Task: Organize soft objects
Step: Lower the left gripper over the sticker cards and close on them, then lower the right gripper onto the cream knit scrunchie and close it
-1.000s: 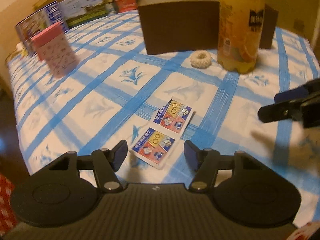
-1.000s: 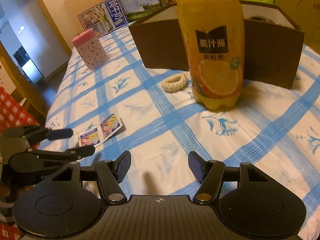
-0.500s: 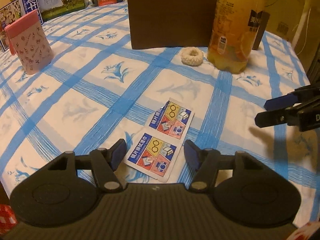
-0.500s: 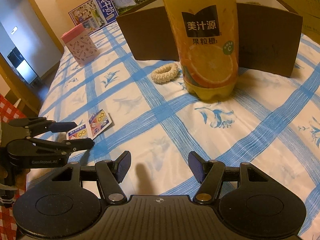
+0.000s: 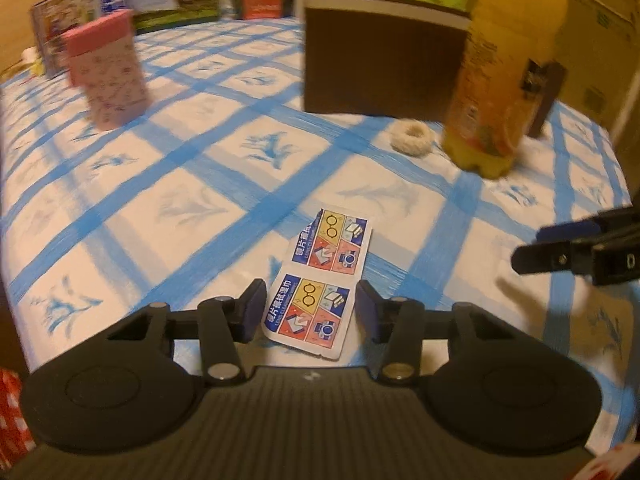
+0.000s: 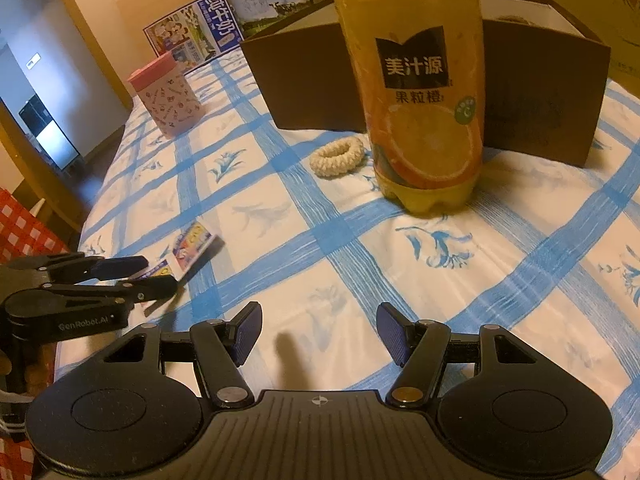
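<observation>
Your left tongs (image 5: 310, 312) sit low over the blue-checked cloth (image 5: 208, 184) on the desk, and their jaws have just been closing; they stand at a middling gap with the near half of the wipe packets (image 5: 318, 292) between them, the pads not yet pressing on it. The far packet sticks out past the tips. Your right tongs (image 6: 318, 334) hang open over bare cloth with nothing between them, and in their view the left tongs lie to the left, beside the packets. Farther ahead of both, the white scrunchie (image 6: 337, 156) lies flat, just beside the orange juice bottle (image 6: 420, 92). Behind these stands a brown box (image 6: 304, 84). Off to the far left stands a pink tin (image 5: 106, 68), with cartons (image 6: 196, 34) beyond it.
</observation>
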Available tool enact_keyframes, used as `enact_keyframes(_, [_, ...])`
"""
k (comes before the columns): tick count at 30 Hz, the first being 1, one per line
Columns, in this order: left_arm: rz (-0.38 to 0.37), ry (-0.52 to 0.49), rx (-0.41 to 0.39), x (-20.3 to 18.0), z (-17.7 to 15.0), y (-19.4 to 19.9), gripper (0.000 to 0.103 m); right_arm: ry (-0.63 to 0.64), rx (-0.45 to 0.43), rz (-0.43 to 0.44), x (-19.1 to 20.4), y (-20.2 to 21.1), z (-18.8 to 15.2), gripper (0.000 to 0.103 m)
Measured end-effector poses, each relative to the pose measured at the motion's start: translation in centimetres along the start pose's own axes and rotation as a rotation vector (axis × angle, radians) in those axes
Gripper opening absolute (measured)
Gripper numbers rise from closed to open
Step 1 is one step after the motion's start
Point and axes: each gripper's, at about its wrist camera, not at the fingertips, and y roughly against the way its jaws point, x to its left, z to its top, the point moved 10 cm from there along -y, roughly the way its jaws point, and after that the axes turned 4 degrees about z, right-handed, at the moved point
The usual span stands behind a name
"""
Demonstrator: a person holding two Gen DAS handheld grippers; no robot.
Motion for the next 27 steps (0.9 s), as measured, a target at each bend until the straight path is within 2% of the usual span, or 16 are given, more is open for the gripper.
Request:
enact_keyframes(4, [0.070, 0.060, -0.044, 1.7, 0.3, 1.0, 0.045, 0.024, -0.016, 0.009, 0.7, -0.3, 0.5, 0.063])
enact_keyframes(10, [0.173, 0.122, -0.066, 4.3, 1.0, 1.3, 0.045, 0.078, -0.069, 0.002, 2.1, -1.4, 2.2, 0.063])
enact_keyframes(14, [0.204, 0.156, -0.075, 5.2, 1.9, 0.9, 0.045, 0.097, -0.126, -0.066, 2.8, -2.5, 3.9, 0.063])
enact_keyframes(18, [0.204, 0.183, -0.080, 5.6, 2.9, 0.3, 0.045, 0.050, -0.178, -0.180, 2.5, -4.2, 5.5, 0.063])
enact_keyframes(21, [0.201, 0.189, -0.082, 5.5, 3.7, -0.4, 0.045, 0.026, -0.211, -0.224, 2.3, -5.2, 6.6, 0.063])
enact_keyframes(25, [0.194, 0.195, -0.078, 5.7, 4.7, -1.6, 0.045, 0.032, -0.230, -0.291, 2.5, -6.6, 7.5, 0.051])
enact_keyframes(27, [0.188, 0.199, -0.078, 5.8, 5.2, -2.2, 0.045, 0.010, -0.229, -0.340, 2.0, -7.4, 7.8, 0.048])
